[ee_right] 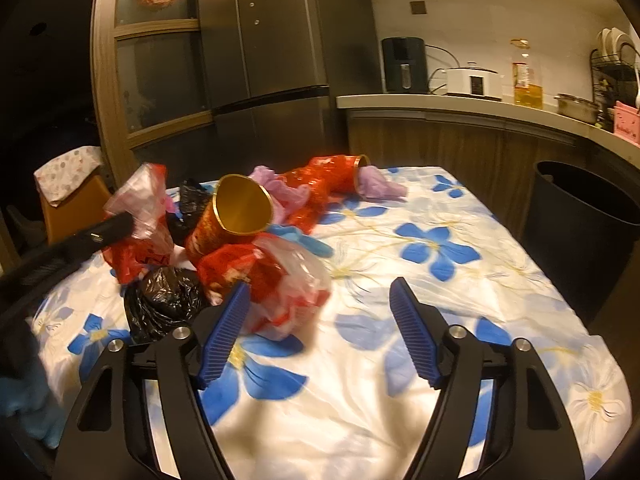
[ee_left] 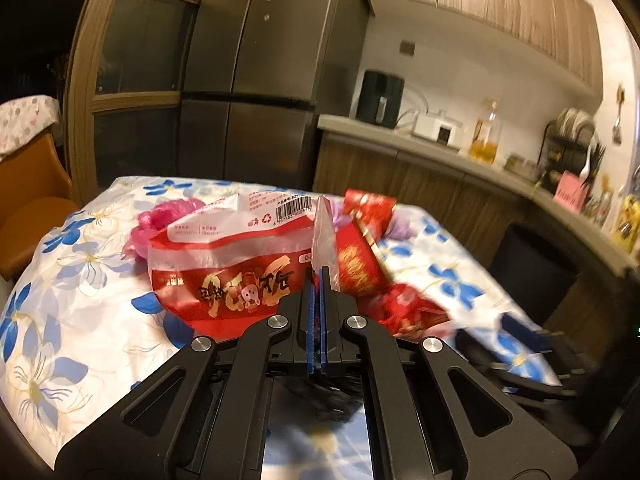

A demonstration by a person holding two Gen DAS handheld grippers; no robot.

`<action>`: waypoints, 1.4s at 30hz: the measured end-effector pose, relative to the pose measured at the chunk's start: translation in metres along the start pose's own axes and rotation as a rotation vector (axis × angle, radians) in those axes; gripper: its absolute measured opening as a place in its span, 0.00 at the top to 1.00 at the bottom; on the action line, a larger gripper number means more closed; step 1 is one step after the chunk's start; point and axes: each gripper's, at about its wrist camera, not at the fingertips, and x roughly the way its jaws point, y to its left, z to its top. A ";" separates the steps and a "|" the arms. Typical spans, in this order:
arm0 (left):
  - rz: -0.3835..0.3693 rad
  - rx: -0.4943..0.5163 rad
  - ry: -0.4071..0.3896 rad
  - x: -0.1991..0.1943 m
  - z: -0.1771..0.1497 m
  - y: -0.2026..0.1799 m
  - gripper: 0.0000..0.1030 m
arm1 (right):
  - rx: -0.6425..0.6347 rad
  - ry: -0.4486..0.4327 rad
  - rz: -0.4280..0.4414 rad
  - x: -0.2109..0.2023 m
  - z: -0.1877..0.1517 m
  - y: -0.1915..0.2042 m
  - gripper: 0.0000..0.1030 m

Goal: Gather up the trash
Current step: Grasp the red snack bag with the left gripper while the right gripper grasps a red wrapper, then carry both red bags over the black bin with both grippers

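My left gripper (ee_left: 319,276) is shut on the edge of a red and clear snack bag (ee_left: 224,264) and holds it above the flowered tablecloth (ee_left: 72,312). The same bag (ee_right: 136,216) hangs from the left gripper (ee_right: 120,222) in the right wrist view. My right gripper (ee_right: 318,300) is open and empty, just right of a crumpled red and clear wrapper (ee_right: 280,284). A red tube with a gold inside (ee_right: 236,216), a black plastic bag (ee_right: 164,304), a long red wrapper (ee_right: 324,184) and purple plastic (ee_right: 376,184) lie on the table.
A dark bin (ee_right: 580,232) stands on the floor right of the table. A kitchen counter (ee_right: 460,102) with appliances and an oil bottle runs behind. A fridge (ee_right: 264,60) and an orange chair (ee_right: 68,208) stand beyond the table. Pink plastic (ee_left: 160,220) lies behind the held bag.
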 end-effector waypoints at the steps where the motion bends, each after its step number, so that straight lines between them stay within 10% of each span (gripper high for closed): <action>1: -0.002 -0.007 -0.012 -0.006 0.002 0.001 0.99 | -0.002 -0.002 0.013 0.003 0.001 0.002 0.34; 7: 0.023 -0.037 -0.075 -0.041 0.009 0.013 0.99 | -0.024 0.007 0.051 0.020 0.004 0.017 0.47; 13: 0.076 -0.037 -0.061 -0.049 0.005 0.021 0.99 | -0.063 0.014 0.071 0.028 0.001 0.026 0.90; 42: -0.028 0.113 -0.072 -0.041 0.008 -0.090 0.99 | -0.018 -0.177 -0.073 -0.077 0.029 -0.064 0.96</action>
